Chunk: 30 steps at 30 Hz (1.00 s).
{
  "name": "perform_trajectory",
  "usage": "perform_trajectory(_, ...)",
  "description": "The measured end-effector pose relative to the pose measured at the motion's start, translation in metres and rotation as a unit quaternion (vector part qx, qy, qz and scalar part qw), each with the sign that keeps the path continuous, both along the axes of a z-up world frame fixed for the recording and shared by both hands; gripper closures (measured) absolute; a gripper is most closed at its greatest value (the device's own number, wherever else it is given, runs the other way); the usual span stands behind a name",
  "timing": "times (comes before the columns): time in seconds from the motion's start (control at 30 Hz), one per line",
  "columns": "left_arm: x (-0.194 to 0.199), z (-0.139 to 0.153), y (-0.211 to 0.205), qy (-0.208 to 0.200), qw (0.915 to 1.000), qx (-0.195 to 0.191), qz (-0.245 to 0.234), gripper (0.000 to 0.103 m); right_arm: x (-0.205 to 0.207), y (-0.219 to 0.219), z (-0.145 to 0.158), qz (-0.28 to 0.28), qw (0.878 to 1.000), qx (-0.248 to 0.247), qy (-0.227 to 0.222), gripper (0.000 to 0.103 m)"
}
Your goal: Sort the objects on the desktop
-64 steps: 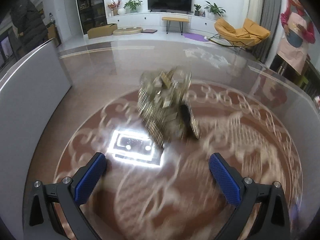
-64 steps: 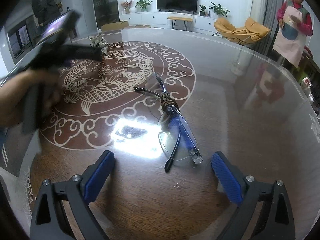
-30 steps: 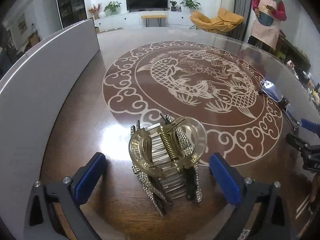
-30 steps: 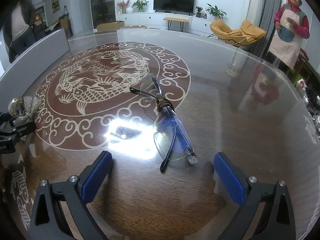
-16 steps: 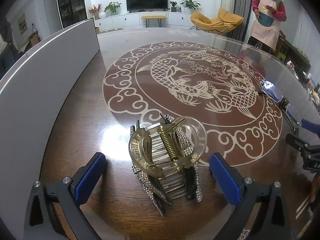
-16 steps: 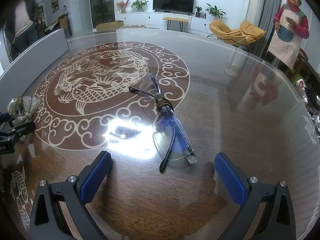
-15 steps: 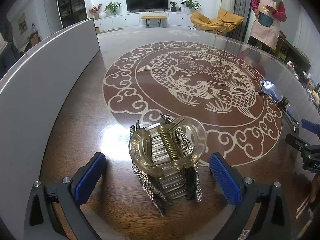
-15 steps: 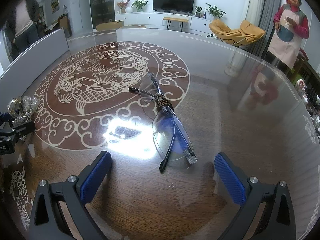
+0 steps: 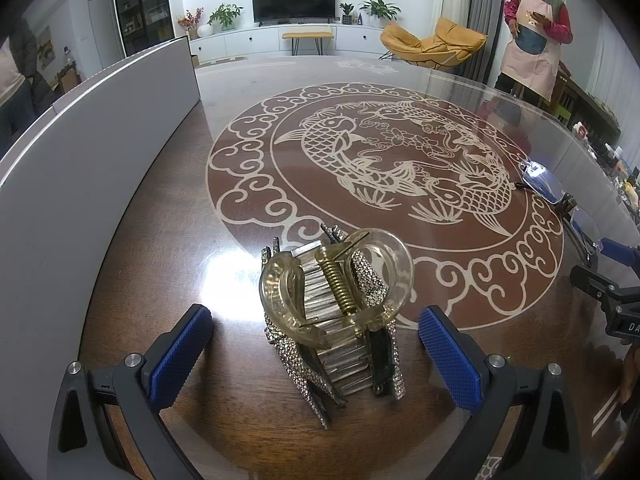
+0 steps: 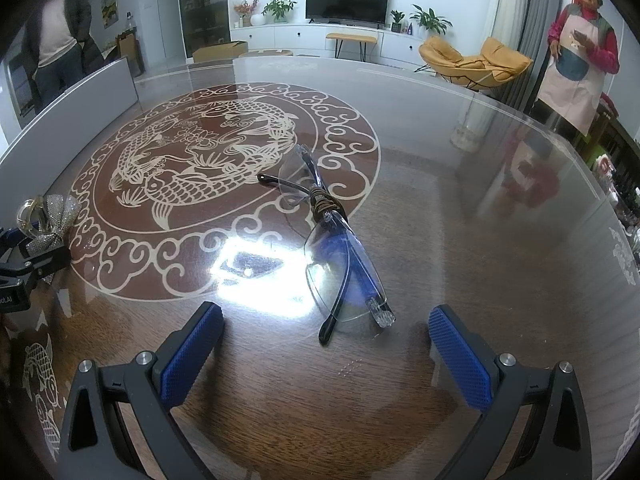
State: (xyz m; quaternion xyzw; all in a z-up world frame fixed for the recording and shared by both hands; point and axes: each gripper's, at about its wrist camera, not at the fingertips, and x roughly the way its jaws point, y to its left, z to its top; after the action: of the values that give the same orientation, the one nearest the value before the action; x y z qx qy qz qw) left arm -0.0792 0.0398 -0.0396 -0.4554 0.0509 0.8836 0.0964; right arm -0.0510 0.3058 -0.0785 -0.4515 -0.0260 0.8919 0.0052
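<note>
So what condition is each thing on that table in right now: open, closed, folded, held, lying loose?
Left gripper: open, empty, fingers either side of the hair clips.
Right gripper: open, empty, just short of the glasses.
Hair clips: bunched in a pile, resting on the table, not gripped.
Glasses: temples folded, lying loose on the table.
TV: screen dark.

I am in a home living room: beyond my desk's (image 10: 460, 240) far edge stand a television (image 10: 347, 0) on a white cabinet (image 10: 320, 42), potted plants (image 10: 280, 8), a yellow lounge chair (image 10: 472, 62) and curtains (image 10: 510, 8).
</note>
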Motion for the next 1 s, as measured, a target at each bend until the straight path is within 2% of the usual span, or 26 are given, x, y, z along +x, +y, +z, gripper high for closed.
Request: perform_trajectory(1.0, 0.0047, 0.0036, -0.0041, 0.000, 1.0000, 0.001, -0.004, 0.000, -0.0009, -0.0001, -0.0009, 0.001, 1.000, -0.005, -0.001, 0.000)
